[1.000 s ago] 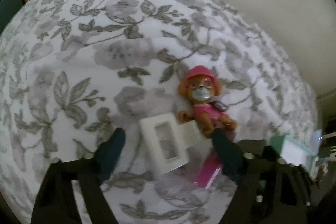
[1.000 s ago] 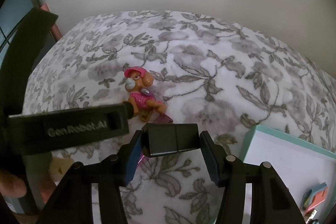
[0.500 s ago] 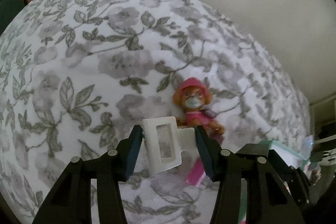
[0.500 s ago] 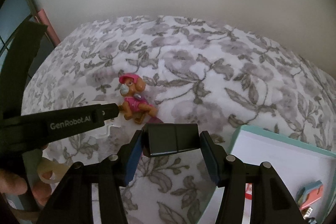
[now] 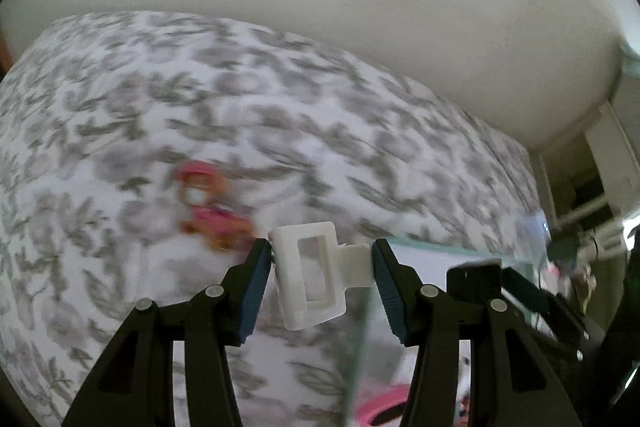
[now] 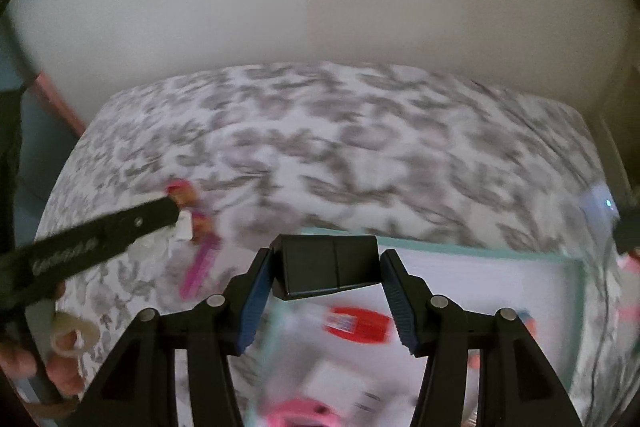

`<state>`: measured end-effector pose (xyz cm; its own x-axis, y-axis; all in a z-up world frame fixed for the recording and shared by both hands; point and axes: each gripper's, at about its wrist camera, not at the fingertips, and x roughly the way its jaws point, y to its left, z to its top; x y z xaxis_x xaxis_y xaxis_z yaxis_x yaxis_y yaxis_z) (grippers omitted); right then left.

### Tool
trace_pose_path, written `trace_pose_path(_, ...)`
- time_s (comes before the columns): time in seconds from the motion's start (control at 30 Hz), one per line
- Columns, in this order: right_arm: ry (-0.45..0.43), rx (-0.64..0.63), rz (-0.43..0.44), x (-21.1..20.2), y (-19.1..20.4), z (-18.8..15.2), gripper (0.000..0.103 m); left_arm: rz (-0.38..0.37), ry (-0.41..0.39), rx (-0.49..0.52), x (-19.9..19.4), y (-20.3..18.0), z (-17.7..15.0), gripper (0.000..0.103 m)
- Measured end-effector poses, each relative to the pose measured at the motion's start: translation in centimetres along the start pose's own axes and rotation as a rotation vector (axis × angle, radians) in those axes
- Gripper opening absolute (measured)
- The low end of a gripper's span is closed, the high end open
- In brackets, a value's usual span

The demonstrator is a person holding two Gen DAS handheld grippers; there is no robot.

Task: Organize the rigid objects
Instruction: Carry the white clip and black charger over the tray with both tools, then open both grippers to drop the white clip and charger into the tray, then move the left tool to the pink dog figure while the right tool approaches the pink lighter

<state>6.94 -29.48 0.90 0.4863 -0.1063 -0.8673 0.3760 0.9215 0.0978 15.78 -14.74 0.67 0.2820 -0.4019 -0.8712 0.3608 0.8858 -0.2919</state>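
Observation:
My left gripper (image 5: 320, 267) is shut on a white plastic clip (image 5: 312, 275) and holds it off the floral bedcover, at the left edge of the teal-rimmed white tray (image 5: 424, 247). My right gripper (image 6: 326, 269) is shut on a black rectangular block (image 6: 326, 267), held above the tray (image 6: 480, 254). A pink and orange pup figurine (image 5: 208, 207) lies on the cover to the left; it also shows in the right wrist view (image 6: 188, 203) beside a pink comb (image 6: 200, 267). Both views are motion-blurred.
The tray holds a red packet (image 6: 356, 323), a pink ring-shaped item (image 6: 300, 411) and other small things. The floral bedcover (image 5: 120, 107) spreads left and back to a pale wall. A cable and white device (image 6: 596, 203) lie at the right.
The left gripper closed on the white clip, lifted it and swung right toward the tray. The right gripper with the black block moved over the tray. The figurine stayed on the cover.

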Motion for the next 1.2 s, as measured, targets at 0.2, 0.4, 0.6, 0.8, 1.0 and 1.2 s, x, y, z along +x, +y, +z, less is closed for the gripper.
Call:
trace_pose_path(0.2,0.058,0.130,-0.130,-0.2,-6.1,-0.6,0.058,-0.012,0.070,0.148,2.4,-6.1,-2.1,0.054)
trace_pose_path(0.4,0.091,0.196,-0.212,-0.1,-9.7,-1.4,0.058,-0.005,0.146,0.226,5.2,-9.1,-4.1,0.054)
trace_pose_path(0.6,0.111,0.217,-0.210,0.8,-10.2,-1.8,0.059,-0.010,0.181,0.213,6.0,-8.8,-4.2,0.078)
trace_pose_path(0.8,0.092,0.192,-0.216,0.6,-8.9,-1.1,0.062,-0.049,0.158,0.134,4.5,-6.2,-2.7,0.078)
trace_pose_path(1.0,-0.010,0.104,-0.174,-1.6,-4.7,0.2,0.062,0.028,0.067,0.055,1.7,-1.6,-0.4,0.084)
trace_pose_path(1.2,-0.061,-0.002,-0.030,-1.0,2.1,0.7,0.062,0.166,0.001,-0.062,-0.2,5.6,1.1,0.085)
